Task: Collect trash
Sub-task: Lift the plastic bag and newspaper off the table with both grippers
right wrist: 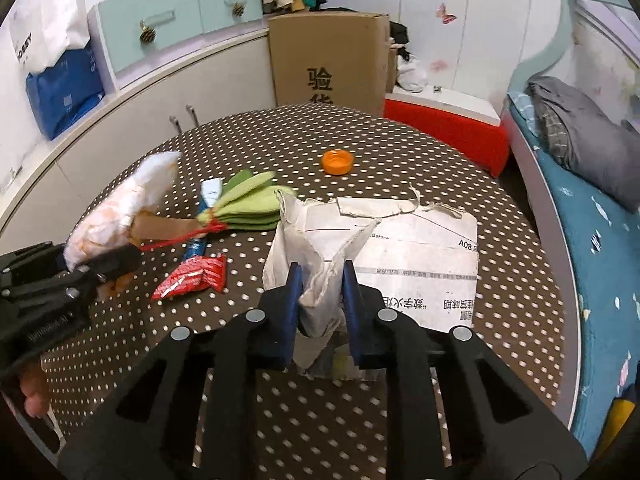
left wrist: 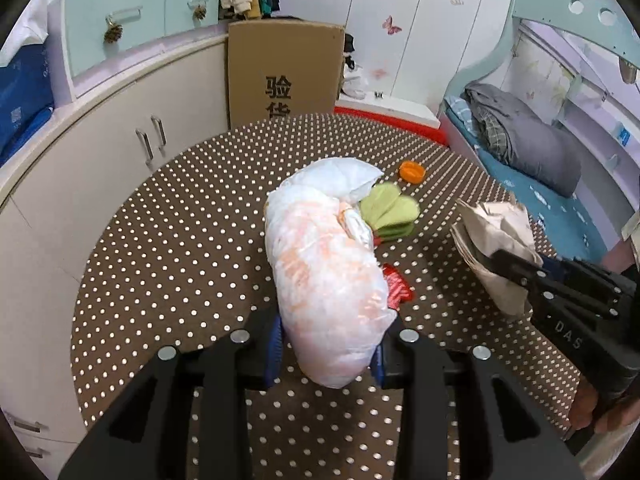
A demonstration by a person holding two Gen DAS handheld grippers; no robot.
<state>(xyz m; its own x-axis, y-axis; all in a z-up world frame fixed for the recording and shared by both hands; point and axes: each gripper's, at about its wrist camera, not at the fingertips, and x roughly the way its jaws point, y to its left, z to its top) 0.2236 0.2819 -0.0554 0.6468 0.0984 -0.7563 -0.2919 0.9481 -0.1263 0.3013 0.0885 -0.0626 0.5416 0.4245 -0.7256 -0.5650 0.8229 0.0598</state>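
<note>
My left gripper (left wrist: 332, 344) is shut on a stuffed white plastic bag with orange print (left wrist: 320, 256), which lies lengthwise over the dotted brown table (left wrist: 180, 220). My right gripper (right wrist: 322, 280) is shut on a crumpled corner of a grey newspaper sheet (right wrist: 316, 248), pulled up off the table; the rest of the sheet (right wrist: 420, 248) lies flat. Loose on the table are a red wrapper (right wrist: 192, 278), an orange bottle cap (right wrist: 338, 161), a bundle of green felt leaves (right wrist: 248, 204) and a blue-and-white tube (right wrist: 196, 246). In the right wrist view the left gripper (right wrist: 100, 268) and bag (right wrist: 120, 208) sit at the left.
A cardboard box (left wrist: 284, 68) stands behind the table beside cream cabinets (left wrist: 120, 168). A red box (right wrist: 448, 128) is at the back right, and a bed with blue sheets (right wrist: 592, 216) runs along the right side. A hand (right wrist: 34, 398) holds the left gripper.
</note>
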